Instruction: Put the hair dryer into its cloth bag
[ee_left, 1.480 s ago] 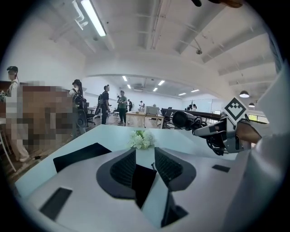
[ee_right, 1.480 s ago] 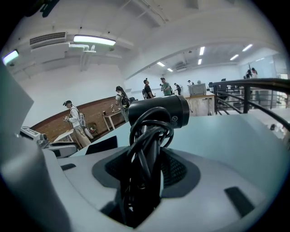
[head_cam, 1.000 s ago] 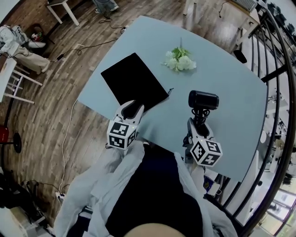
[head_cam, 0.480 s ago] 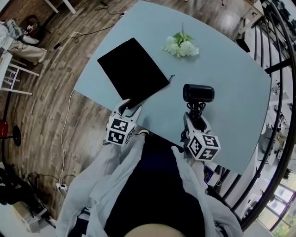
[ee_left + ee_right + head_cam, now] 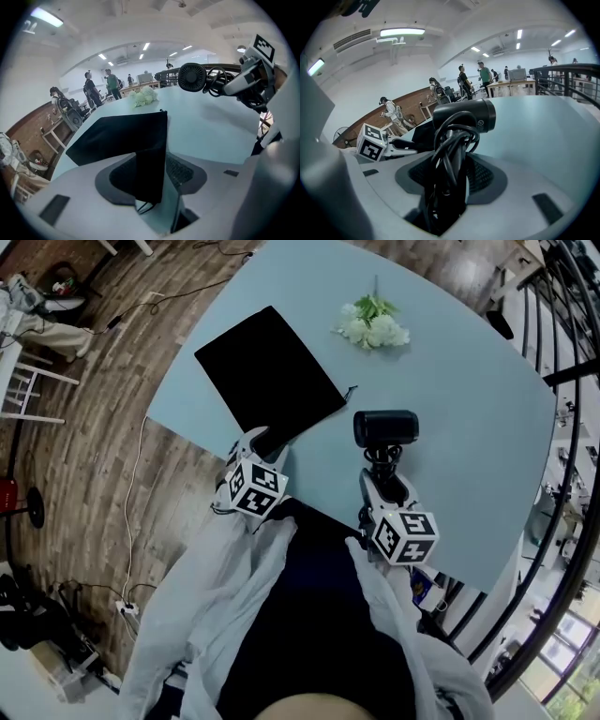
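Observation:
A flat black cloth bag (image 5: 267, 371) lies on the pale blue table (image 5: 469, 409), its drawstring end towards me. My left gripper (image 5: 261, 439) is at the bag's near edge. In the left gripper view a lifted fold of the bag (image 5: 149, 173) stands between the opening jaws, with a gap beside the right pad (image 5: 185, 171). My right gripper (image 5: 382, 472) is shut on the handle of a black hair dryer (image 5: 384, 427) with its cord wound round. The dryer (image 5: 464, 117) is held upright over the table, to the right of the bag.
A small bunch of white flowers (image 5: 373, 326) lies at the table's far side. The table's near edge runs just under both grippers. A black railing (image 5: 562, 427) stands to the right. Several people (image 5: 110, 84) stand far off in the room.
Both grippers have sunk towards the table. The left one has rolled and its jaws have spread around the bag's edge. The hair dryer has come a little nearer the bag.

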A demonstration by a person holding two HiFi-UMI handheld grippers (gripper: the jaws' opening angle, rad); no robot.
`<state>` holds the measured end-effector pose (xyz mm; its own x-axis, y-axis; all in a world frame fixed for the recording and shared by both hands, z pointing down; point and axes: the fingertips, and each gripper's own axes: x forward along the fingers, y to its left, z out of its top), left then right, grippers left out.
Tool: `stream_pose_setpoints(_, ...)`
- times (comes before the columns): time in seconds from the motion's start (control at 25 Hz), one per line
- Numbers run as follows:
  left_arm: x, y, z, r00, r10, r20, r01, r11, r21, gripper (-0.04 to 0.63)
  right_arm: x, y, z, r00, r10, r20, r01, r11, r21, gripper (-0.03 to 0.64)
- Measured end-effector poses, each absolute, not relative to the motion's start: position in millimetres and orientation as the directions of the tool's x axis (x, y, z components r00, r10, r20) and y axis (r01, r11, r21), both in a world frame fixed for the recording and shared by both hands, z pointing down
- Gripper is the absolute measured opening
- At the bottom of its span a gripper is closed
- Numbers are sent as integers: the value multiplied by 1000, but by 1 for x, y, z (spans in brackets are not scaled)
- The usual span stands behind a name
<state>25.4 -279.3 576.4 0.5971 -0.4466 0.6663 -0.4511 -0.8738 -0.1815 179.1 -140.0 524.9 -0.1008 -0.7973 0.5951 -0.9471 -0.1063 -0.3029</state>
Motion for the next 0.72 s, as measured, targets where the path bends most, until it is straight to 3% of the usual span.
stream_pose_setpoints(0.2, 26, -285, 588, 538, -444, 717, -367, -889, -274, 204, 172, -143, 530, -129, -789, 600, -945, -85, -316, 207)
stream_pose_setpoints(0.32, 27, -289, 585, 538, -448, 714, -363, -888, -283, 116, 170, -144, 532, -138, -785, 604, -944, -81, -320, 207)
stream_pose_setpoints(0.44, 25, -290, 581, 552, -436, 711, -370, -892, -260, 31, 167, -145, 533, -142, -781, 608, -942, -82, -325, 207)
stream_pose_setpoints(0.72, 24, -296, 570, 628, -404, 665, -484, -872, -73, 23, 159, -148, 534, -160, -769, 619, -949, -53, -311, 207)
